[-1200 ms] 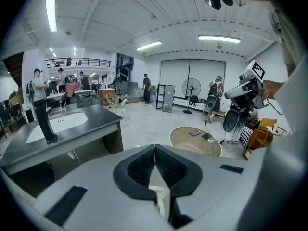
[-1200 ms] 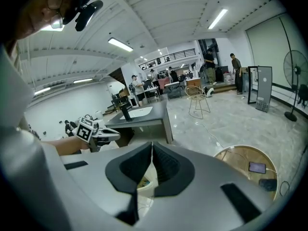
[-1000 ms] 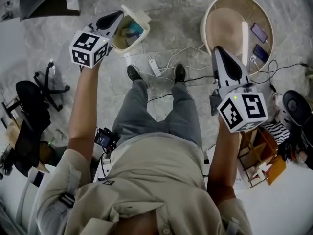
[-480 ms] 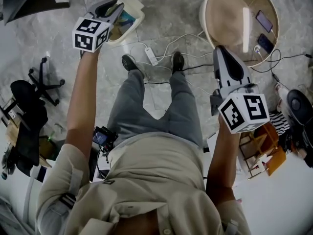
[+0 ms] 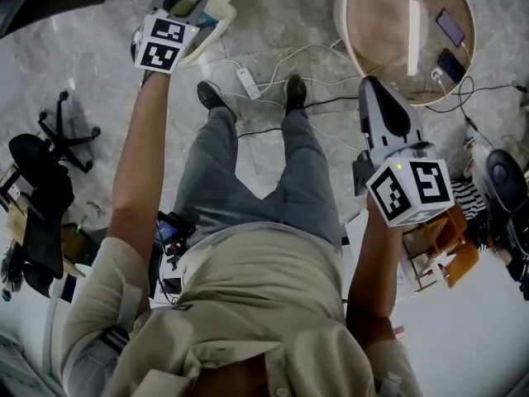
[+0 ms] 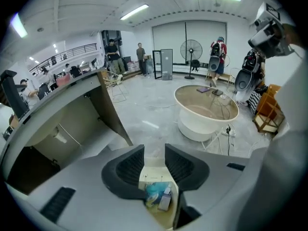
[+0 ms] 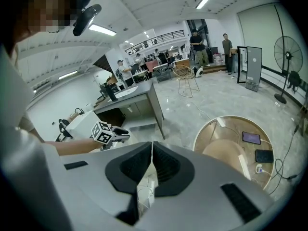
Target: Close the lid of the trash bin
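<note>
Overhead, the trash bin [image 5: 221,5] stands on the floor [image 5: 99,64] at upper left, right beneath the left gripper [image 5: 188,2]; the right gripper [image 5: 374,89] hangs well apart.

Left gripper view: jaws opening, pinching nothing, with the open bin's lid [image 6: 155,170] straight ahead through the gap.

Right gripper view: jaws pressed together, empty.

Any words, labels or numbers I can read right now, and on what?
No readable words or numbers.
Marker cube at left, marker cube at right: black-and-white square patterns only, no letters.
Packets in the trash bin: print too blurred to read.
</note>
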Available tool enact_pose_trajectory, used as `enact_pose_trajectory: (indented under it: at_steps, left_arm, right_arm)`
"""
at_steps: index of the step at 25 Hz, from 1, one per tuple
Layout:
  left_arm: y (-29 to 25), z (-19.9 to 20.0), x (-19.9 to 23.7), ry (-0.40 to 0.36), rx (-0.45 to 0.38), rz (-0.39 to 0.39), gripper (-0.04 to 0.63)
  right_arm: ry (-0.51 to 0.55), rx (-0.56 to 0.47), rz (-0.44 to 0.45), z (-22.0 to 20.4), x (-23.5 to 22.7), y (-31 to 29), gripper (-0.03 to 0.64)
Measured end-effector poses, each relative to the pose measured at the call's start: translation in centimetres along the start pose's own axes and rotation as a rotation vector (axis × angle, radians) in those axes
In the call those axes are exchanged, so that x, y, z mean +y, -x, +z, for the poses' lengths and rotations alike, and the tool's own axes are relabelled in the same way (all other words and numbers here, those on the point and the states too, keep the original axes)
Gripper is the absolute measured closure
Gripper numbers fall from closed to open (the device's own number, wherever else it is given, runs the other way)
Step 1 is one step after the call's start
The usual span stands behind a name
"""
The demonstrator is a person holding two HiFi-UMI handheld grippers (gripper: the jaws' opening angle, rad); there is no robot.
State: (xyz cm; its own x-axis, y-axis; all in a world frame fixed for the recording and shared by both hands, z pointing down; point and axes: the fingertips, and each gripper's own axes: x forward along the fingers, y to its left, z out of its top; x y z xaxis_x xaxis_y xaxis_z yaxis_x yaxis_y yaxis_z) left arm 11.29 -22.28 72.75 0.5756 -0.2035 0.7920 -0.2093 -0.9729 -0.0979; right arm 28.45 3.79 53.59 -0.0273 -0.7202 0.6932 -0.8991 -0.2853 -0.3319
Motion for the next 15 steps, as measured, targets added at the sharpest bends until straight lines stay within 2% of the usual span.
enact_pose_trajectory:
  at_steps: [8,15]
  left_arm:
    - [0.3,-1.0,0.3,0.025,0.017,0.009,0.451]
    - [1.9,-4.2,1.0,0.065,0.032,-0.002,0.451]
  right_arm:
    - [-0.001,0.014,0.008,0.2,0.2,-1.4,0.591]
    - [0.022,0.035,0.037,0.6,2.0,-3.7,0.591]
